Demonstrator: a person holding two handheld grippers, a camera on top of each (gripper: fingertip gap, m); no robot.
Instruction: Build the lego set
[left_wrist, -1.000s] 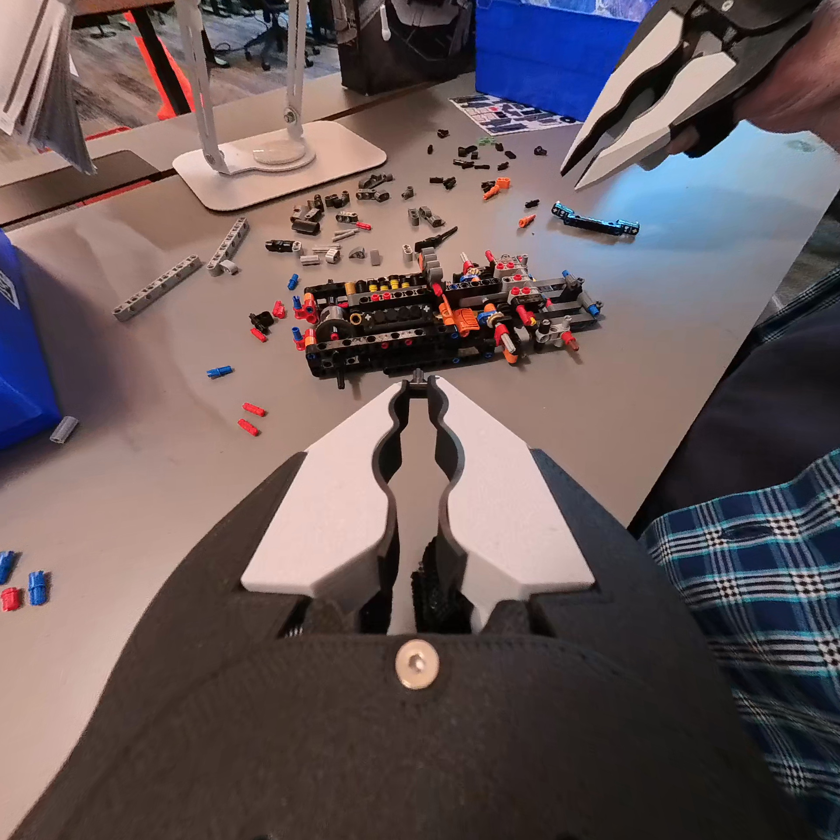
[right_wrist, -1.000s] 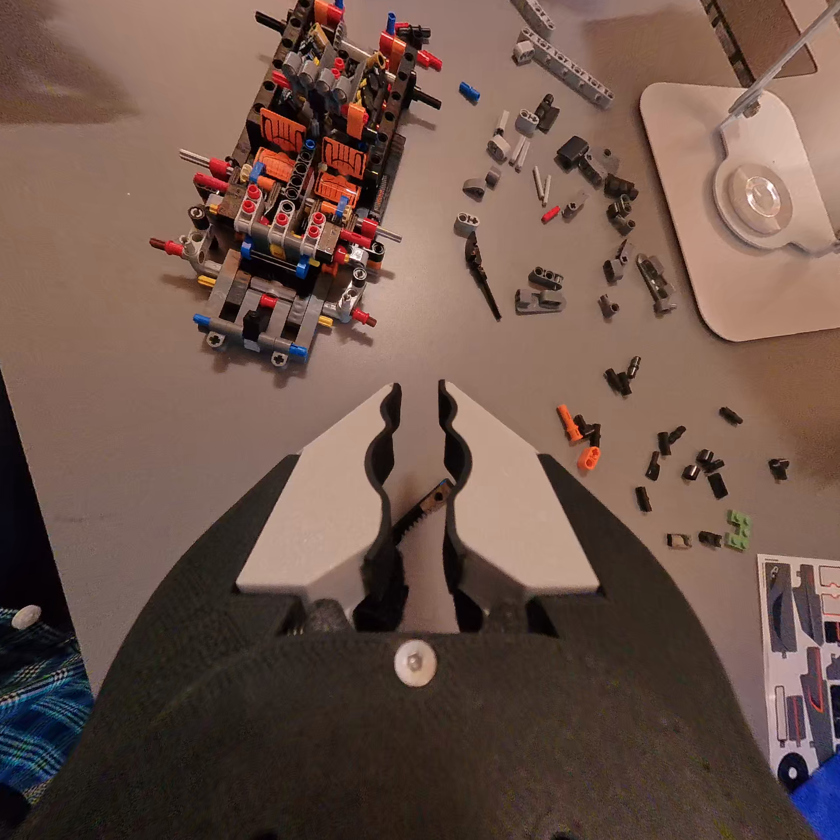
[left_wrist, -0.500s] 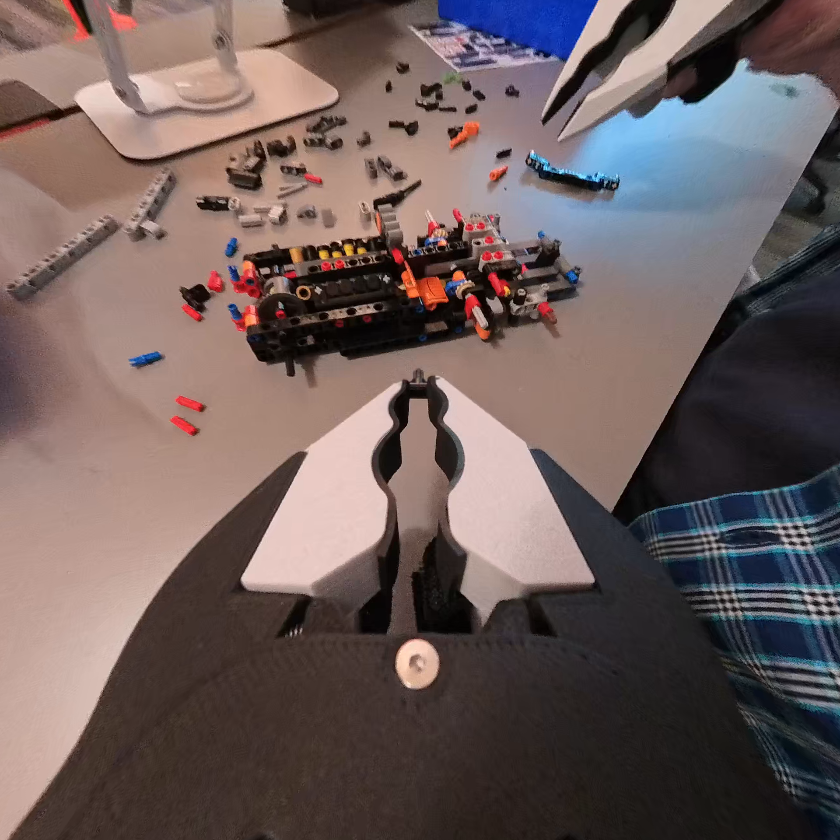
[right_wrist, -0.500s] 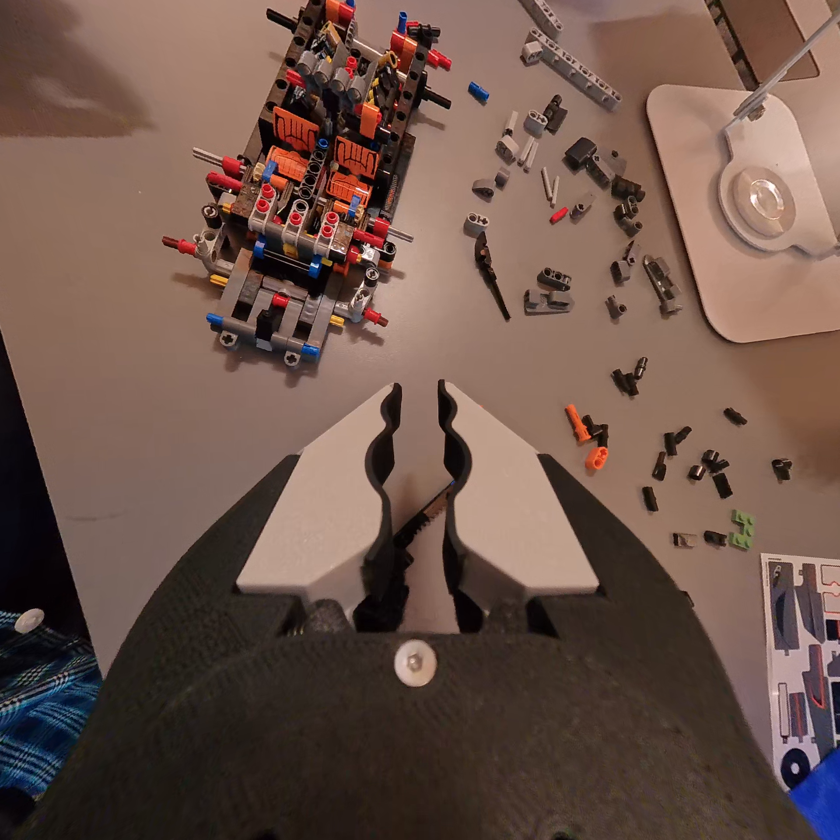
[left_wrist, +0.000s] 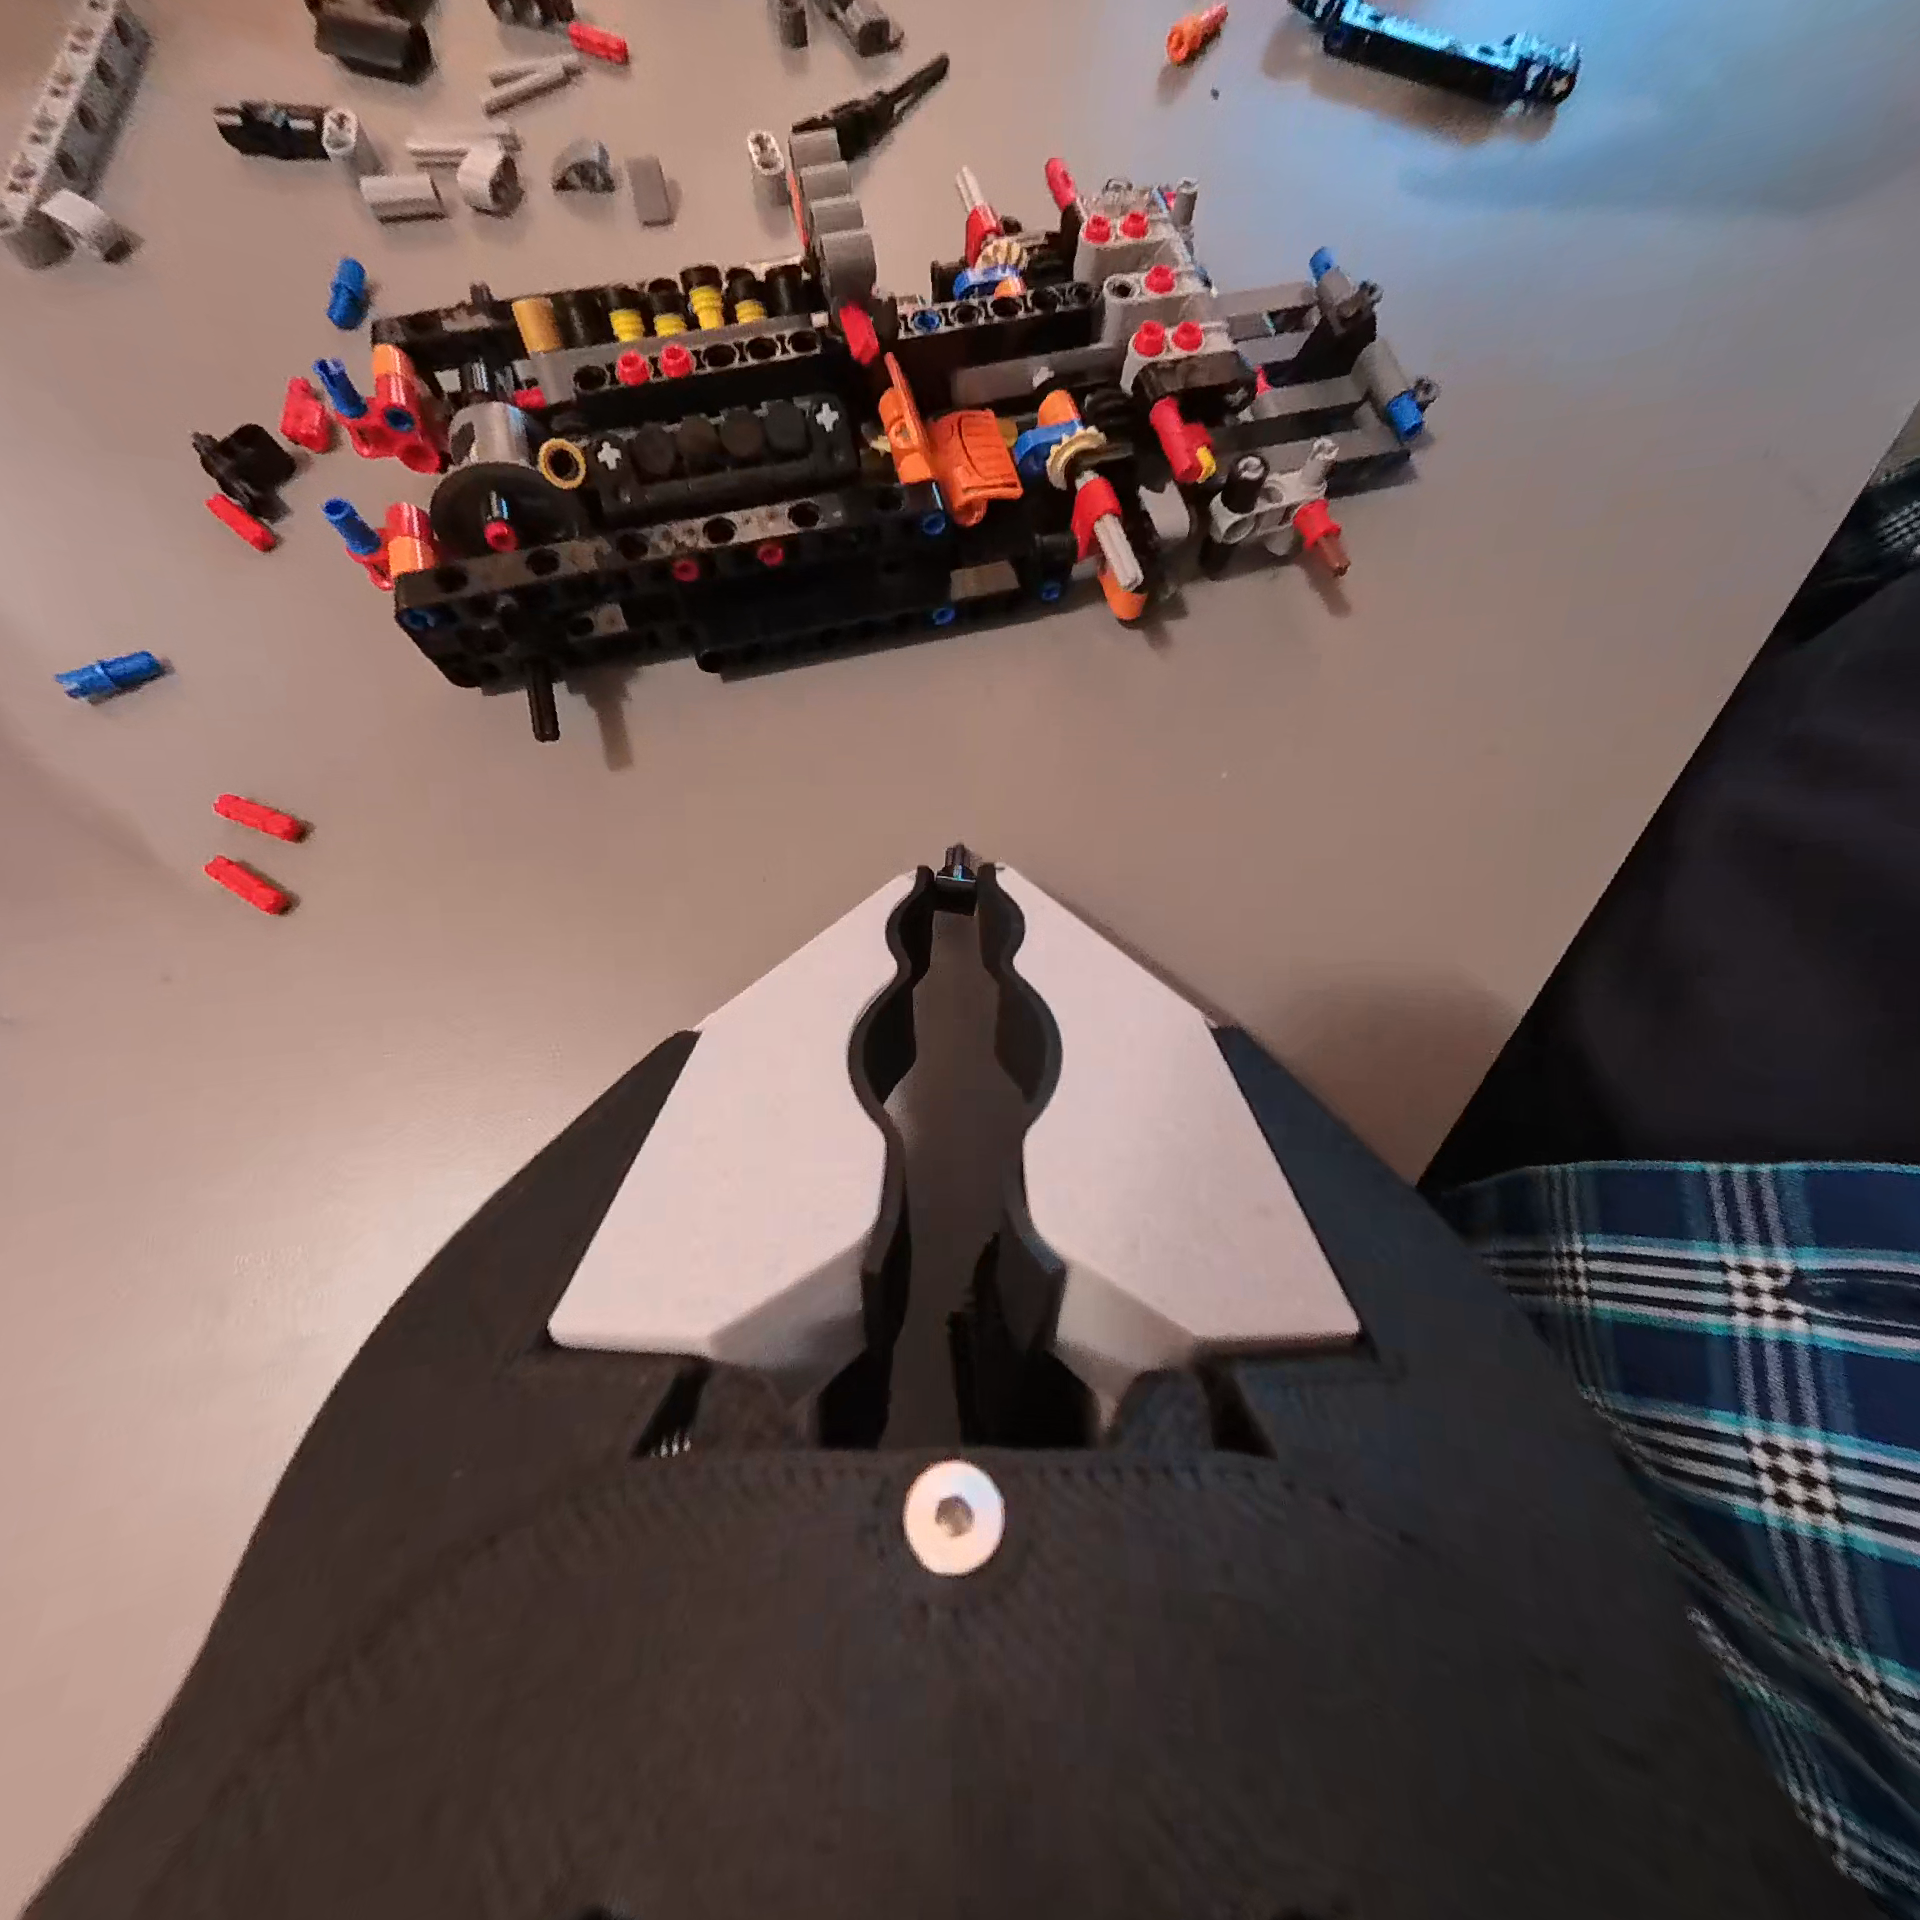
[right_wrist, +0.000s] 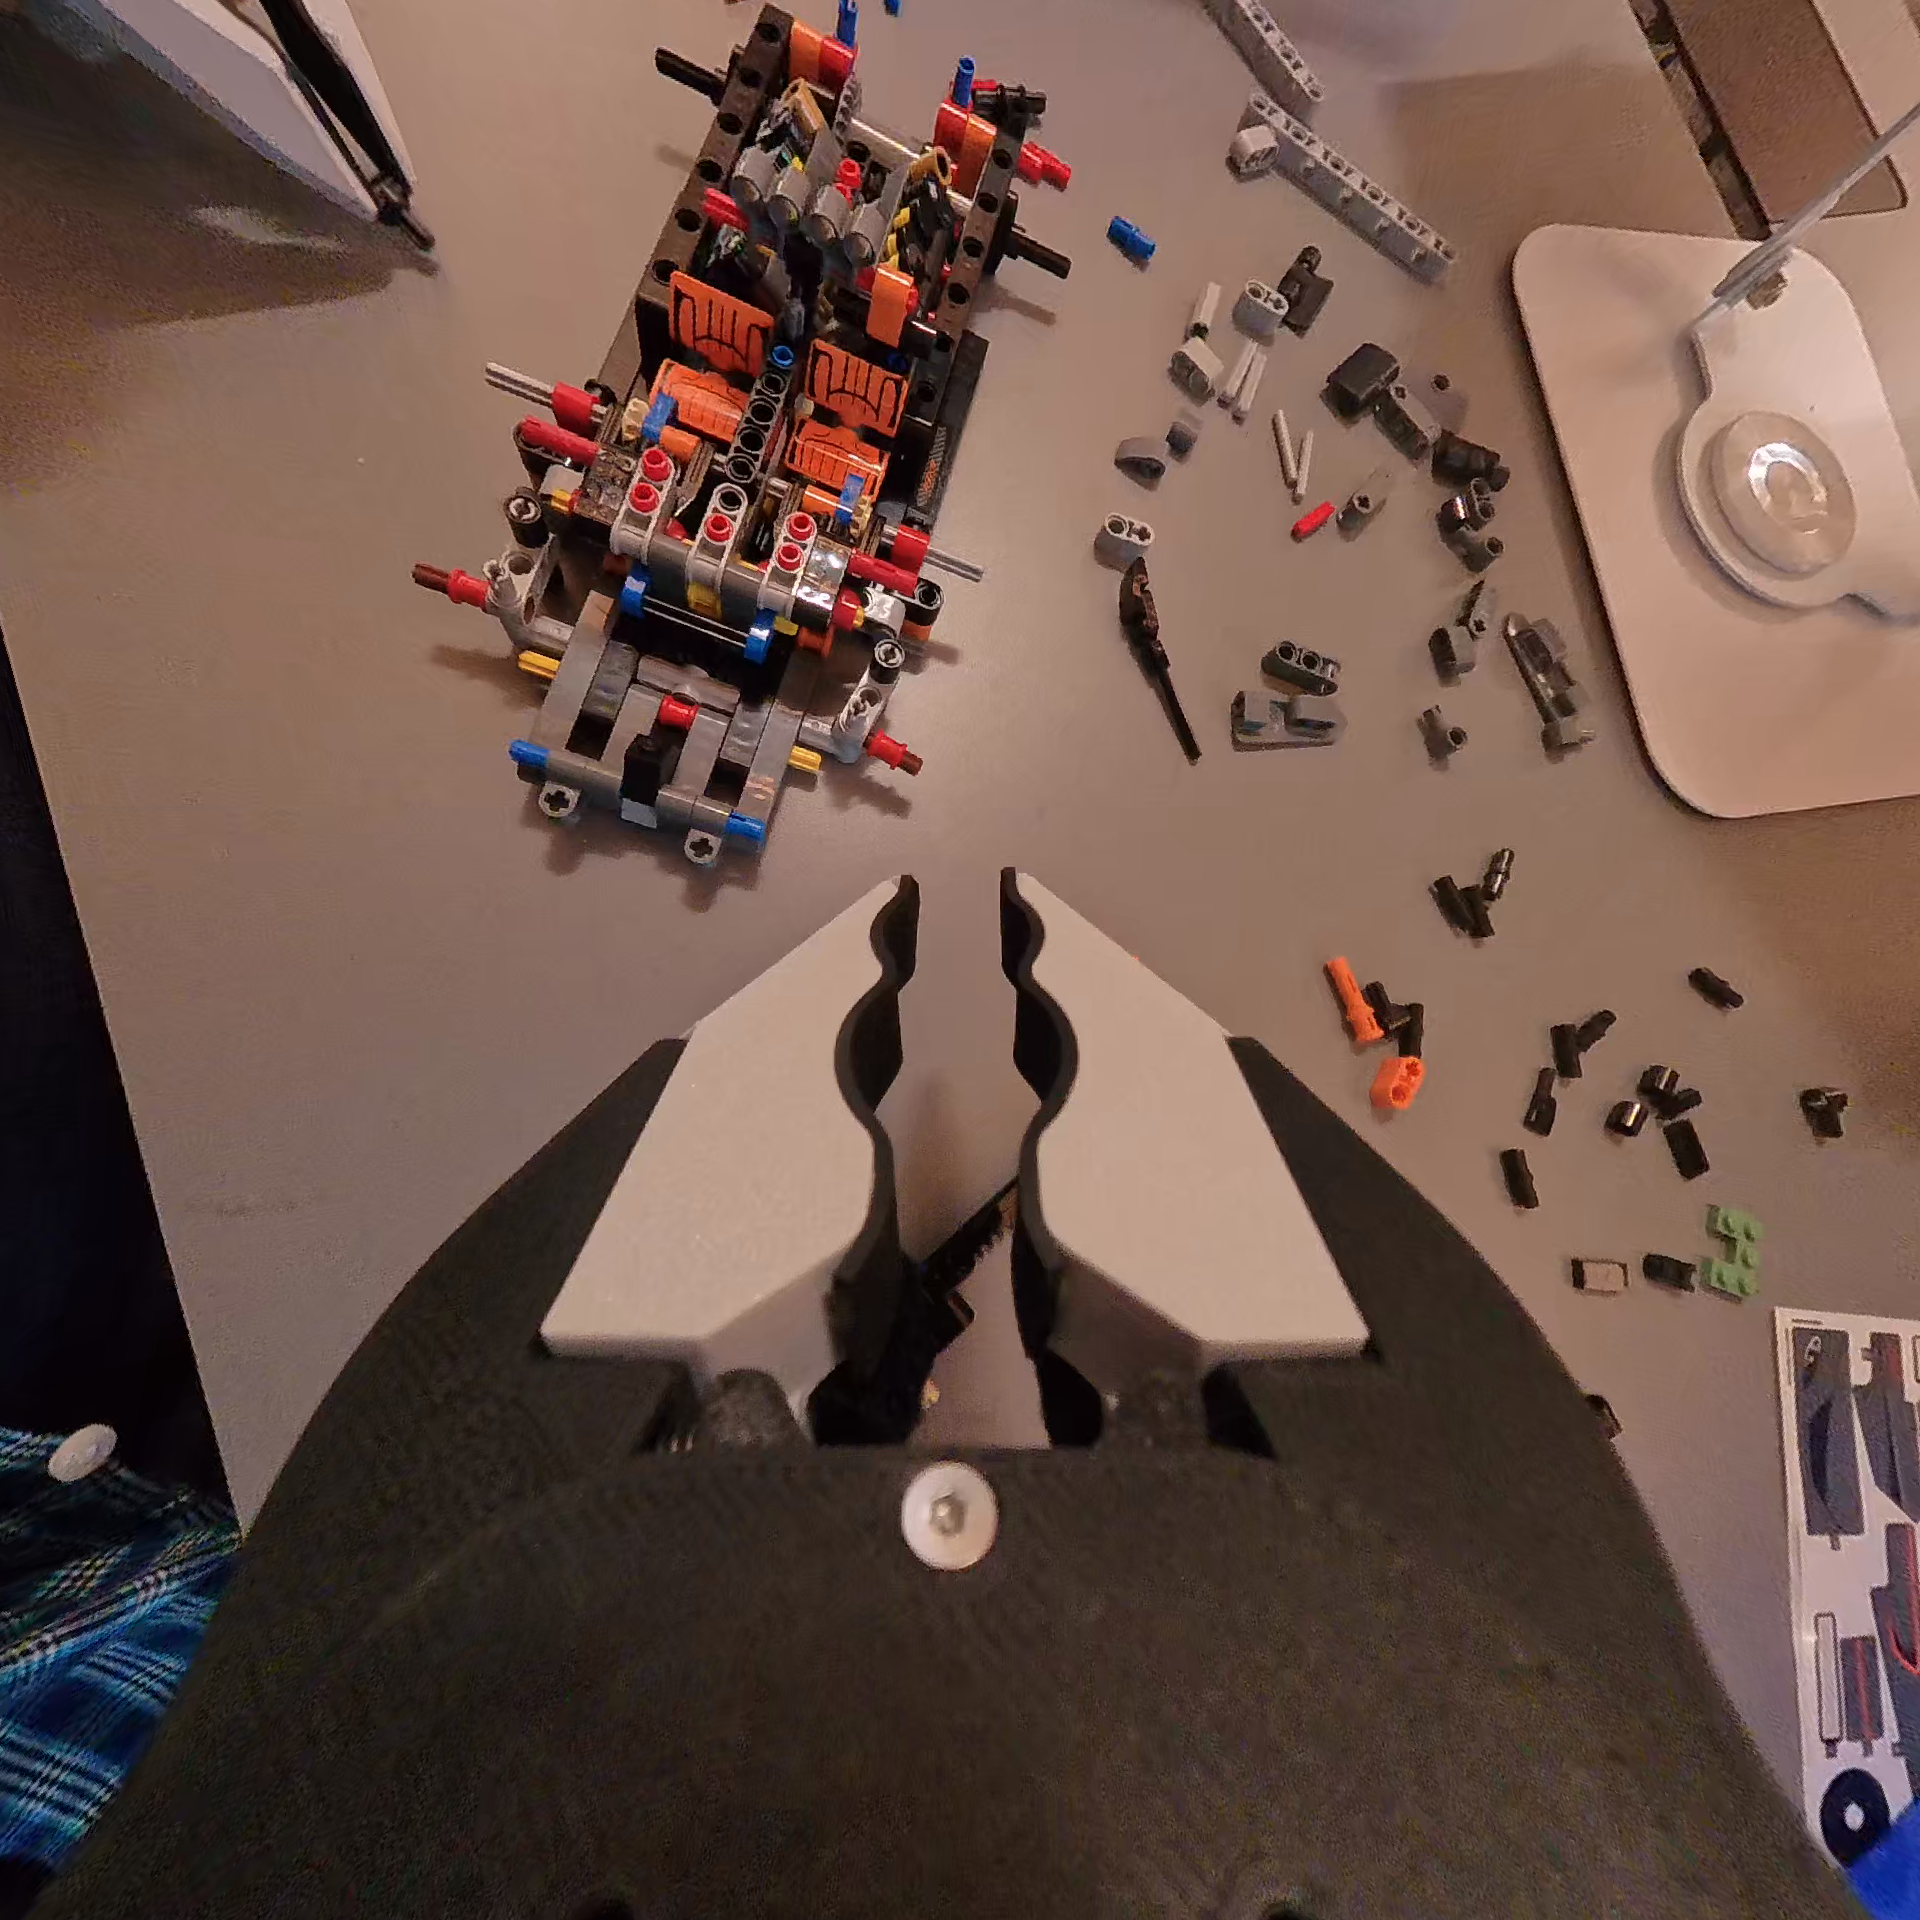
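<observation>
One partly built Lego Technic chassis (left_wrist: 883, 457) lies flat on the grey table (left_wrist: 935, 769), a long frame of black beams studded with red, blue and yellow pins, orange panels and light grey connectors. In the right wrist view the same chassis (right_wrist: 758, 457) sits ahead and to the left of the fingers, its grey end with blue pins nearest the camera.

The left gripper (left_wrist: 957, 883) hangs above bare table just in front of the chassis, its tips nearly together and pinching a small black pin (left_wrist: 955, 871) that pokes out beyond them. The right gripper (right_wrist: 958, 883) stands slightly parted with a narrow gap between its tips and nothing between them.

Loose parts lie around the build. Two red pins (left_wrist: 249, 852) and a blue pin (left_wrist: 109, 673) rest to the left of the chassis, and a blue-and-black beam (left_wrist: 1439, 57) lies beyond it near the far right. On the other side, small grey and black connectors (right_wrist: 1351, 416) are scattered beside a black lever-shaped piece (right_wrist: 1153, 655) and a long light grey beam (right_wrist: 1340, 187). Nearer, a cluster of black pins (right_wrist: 1621, 1091), two orange pieces (right_wrist: 1371, 1039) and a green plate (right_wrist: 1733, 1252) sit well apart from the build. A white lamp base (right_wrist: 1714, 582) stands at the right edge, and a sticker sheet (right_wrist: 1860, 1558) with printed shapes lies at the lower right; its markings are too small to read. Blue plaid fabric (left_wrist: 1704, 1403) shows at the table edge.
</observation>
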